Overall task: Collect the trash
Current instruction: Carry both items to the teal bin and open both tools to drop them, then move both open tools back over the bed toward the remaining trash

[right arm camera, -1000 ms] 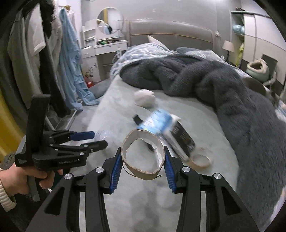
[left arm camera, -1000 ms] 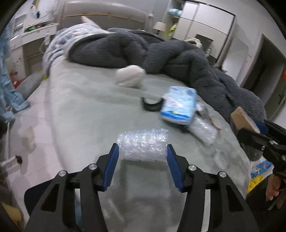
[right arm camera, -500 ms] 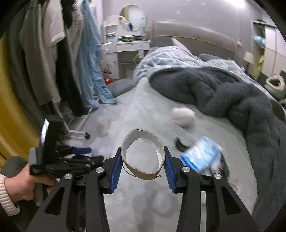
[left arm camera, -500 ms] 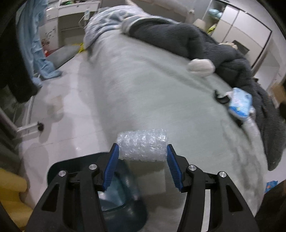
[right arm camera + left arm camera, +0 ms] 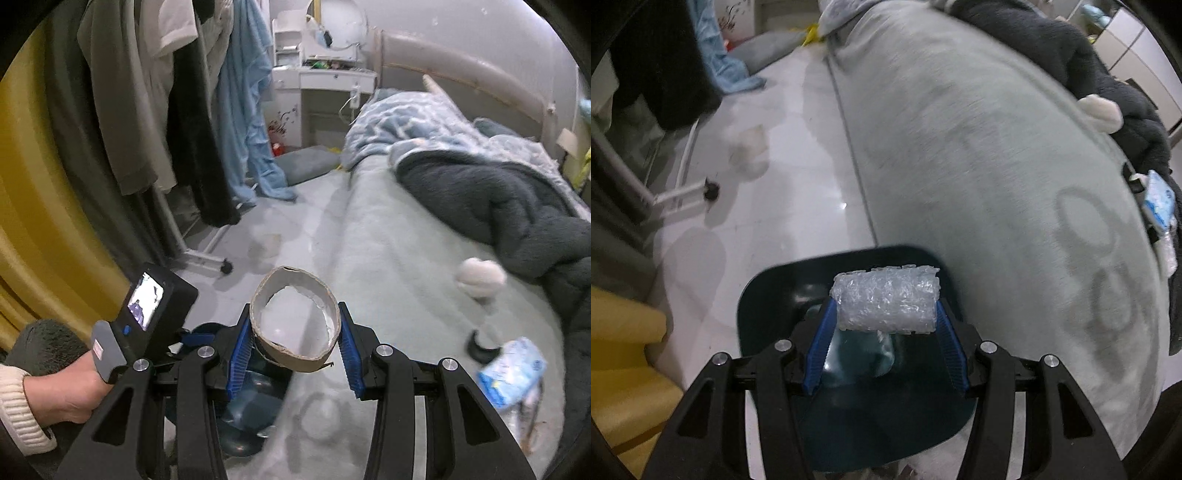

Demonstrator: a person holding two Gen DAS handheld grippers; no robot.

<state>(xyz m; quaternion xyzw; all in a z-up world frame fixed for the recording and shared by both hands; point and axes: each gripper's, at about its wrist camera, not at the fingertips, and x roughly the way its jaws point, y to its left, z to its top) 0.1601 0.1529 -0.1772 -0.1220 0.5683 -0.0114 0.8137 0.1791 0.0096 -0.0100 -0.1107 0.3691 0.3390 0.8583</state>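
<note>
A roll of bubble wrap (image 5: 886, 301) is clamped crosswise between the blue pads of the left gripper (image 5: 884, 325), which is tilted steeply down over the open mouth of a dark teal bin (image 5: 768, 291) set on the pale floor (image 5: 783, 173) just beside the grey-green bed (image 5: 997, 166). A flattened cardboard tape ring (image 5: 294, 319) is pinched between the blue pads of the right gripper (image 5: 293, 343), held over the bed's edge with the bin seen below it and the left hand (image 5: 64, 391) near on its left. A blue-and-white packet (image 5: 513, 373), a black curved piece (image 5: 480, 345) and a white wad (image 5: 480, 277) are left lying on the bed near the dark fleece blanket (image 5: 517, 206).
</note>
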